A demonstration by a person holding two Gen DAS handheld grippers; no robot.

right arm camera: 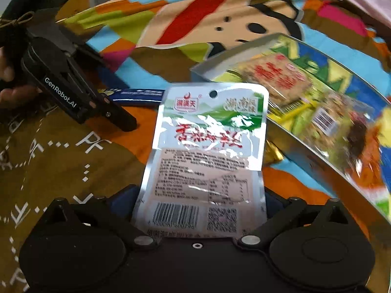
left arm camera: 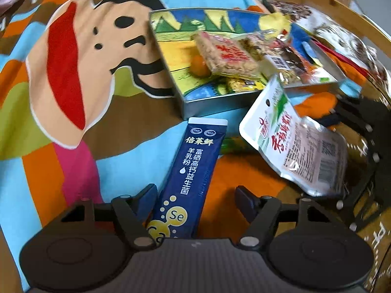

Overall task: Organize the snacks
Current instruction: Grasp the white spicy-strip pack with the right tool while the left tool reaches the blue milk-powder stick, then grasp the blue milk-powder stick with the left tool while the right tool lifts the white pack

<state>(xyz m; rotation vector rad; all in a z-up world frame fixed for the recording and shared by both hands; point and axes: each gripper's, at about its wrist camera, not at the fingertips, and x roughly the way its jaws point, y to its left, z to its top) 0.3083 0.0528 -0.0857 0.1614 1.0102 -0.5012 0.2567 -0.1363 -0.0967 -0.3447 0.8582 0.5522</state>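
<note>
Left claw [left arm camera: 195, 191] released around the blue sachet; right claw [right arm camera: 198, 194] astride the white pouch.

Cartoon cloth [left arm camera: 73, 73] fills both views. On it, right of centre in my left view, sits the picture tin [left arm camera: 207, 103], snack packs piled inside (a rice-cake bar [left arm camera: 227, 53] on top). The white pouch [right arm camera: 207, 146] covers my right claw's fingers, so I cannot tell whether they pinch it. The blue sachet [left arm camera: 195, 166] lies at lower centre against the left-hand finger, and the other finger stands clear.
</note>
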